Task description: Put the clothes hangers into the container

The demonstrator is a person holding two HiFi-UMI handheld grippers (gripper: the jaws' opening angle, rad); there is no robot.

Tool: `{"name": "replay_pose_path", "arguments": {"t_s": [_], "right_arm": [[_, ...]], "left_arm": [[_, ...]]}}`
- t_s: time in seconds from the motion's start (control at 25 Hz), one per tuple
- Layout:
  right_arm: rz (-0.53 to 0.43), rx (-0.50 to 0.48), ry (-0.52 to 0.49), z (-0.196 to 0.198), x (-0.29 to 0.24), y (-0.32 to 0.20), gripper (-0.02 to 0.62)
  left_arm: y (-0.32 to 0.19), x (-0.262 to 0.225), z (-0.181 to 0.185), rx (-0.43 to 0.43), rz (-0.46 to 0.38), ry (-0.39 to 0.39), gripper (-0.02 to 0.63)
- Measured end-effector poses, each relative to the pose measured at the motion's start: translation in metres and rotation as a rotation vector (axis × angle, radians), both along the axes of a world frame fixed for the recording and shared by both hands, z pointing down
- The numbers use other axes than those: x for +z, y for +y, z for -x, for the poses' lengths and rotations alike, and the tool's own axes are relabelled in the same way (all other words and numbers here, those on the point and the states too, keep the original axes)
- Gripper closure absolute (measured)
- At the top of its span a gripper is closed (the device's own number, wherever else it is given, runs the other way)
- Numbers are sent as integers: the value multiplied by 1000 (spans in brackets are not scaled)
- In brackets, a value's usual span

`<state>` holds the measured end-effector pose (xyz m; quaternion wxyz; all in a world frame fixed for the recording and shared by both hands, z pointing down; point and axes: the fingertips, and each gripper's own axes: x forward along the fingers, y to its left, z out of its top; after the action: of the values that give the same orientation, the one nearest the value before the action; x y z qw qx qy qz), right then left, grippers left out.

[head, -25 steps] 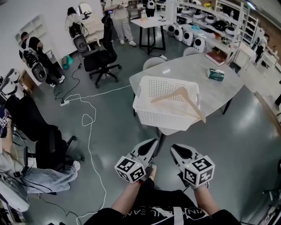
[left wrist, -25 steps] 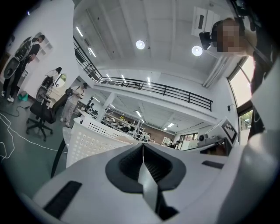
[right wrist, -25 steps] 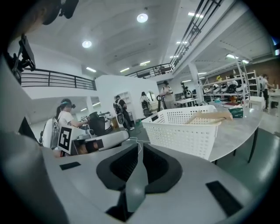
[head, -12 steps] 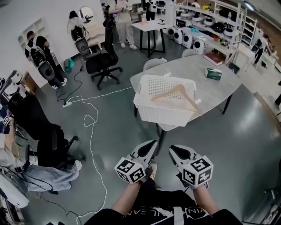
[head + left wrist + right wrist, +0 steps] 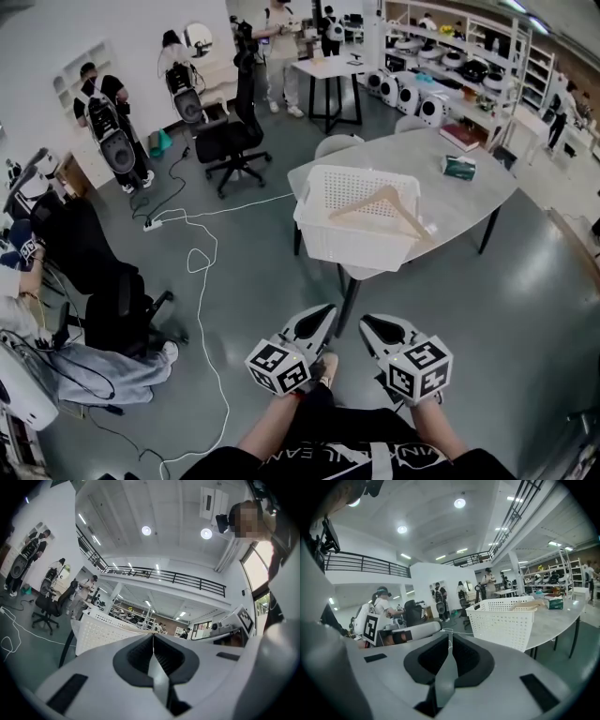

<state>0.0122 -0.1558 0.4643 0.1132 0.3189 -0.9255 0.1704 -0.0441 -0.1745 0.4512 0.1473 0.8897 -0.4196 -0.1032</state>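
Bare floor [image 5: 267, 281] up to table [image 5: 459, 202]; hanger [image 5: 384, 208] across open top of basket [image 5: 352, 248], perhaps rim-high

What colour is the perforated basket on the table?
White plastic basket; the head view shows it best.

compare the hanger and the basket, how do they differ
The hanger is pale wood, thin and open-framed; the basket is white perforated plastic, boxy and far bulkier. The basket stands upright on the table; the hanger lies tilted across its top, one arm poking past the rim. Both are at the table's near end.
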Motion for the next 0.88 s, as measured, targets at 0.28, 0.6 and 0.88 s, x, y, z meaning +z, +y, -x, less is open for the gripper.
{"name": "replay_pose_path", "arguments": {"t_s": [0.28, 0.6, 0.88], "right_arm": [[-15, -9, -8, 1, -5, 15, 548], [-22, -14, -16, 1, -4, 28, 548], [-19, -26, -24, 4, -2, 35, 548]], "left_arm": [[16, -6, -3, 4, -15, -14, 597], [32, -1, -2, -4, -8, -19, 597], [40, 0, -1, -11, -6, -24, 597]]}}
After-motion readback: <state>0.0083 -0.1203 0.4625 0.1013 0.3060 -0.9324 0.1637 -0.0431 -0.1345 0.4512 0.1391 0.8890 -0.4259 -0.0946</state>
